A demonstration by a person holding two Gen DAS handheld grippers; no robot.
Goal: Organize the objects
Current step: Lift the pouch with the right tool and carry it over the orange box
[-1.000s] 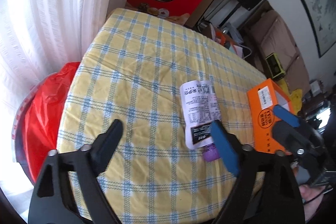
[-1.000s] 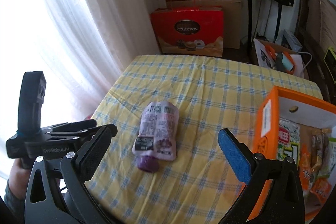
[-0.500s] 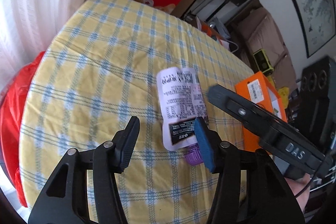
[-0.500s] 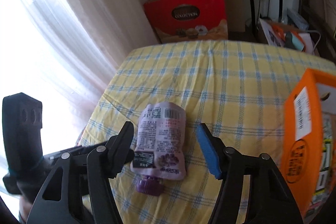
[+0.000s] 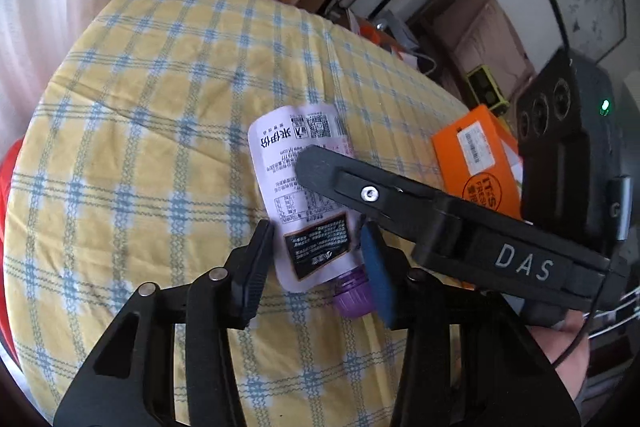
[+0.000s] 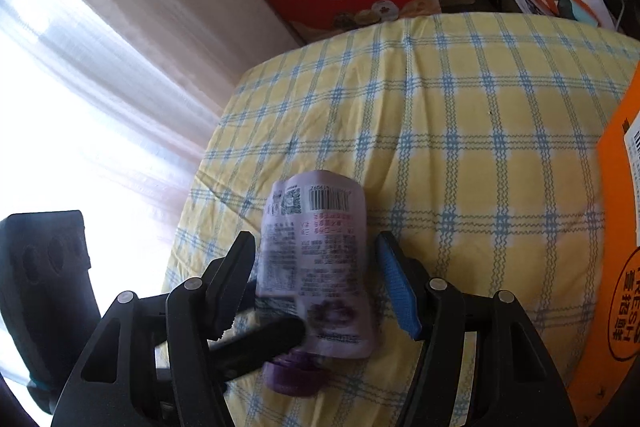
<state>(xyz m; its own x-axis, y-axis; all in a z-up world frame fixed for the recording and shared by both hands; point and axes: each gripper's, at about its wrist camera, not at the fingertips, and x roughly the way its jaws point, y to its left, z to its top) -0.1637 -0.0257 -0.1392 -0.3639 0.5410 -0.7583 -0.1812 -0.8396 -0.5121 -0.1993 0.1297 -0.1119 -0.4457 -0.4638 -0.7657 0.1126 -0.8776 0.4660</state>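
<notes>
A second ago both your grippers hung wide above the pouch; now they have dropped to straddle it. Your left gripper (image 5: 316,259) is closing around the pouch's (image 5: 304,195) lower end by the purple cap (image 5: 352,295), pads not yet pressing. Your right gripper (image 6: 316,279) stands half apart, flanking the pouch's middle; whether it touches is unclear. The glossy, flat pouch lies on the yellow-and-blue checked cloth (image 6: 460,131). The orange cardboard box (image 5: 476,155) sits at three o'clock, its contents hidden.
</notes>
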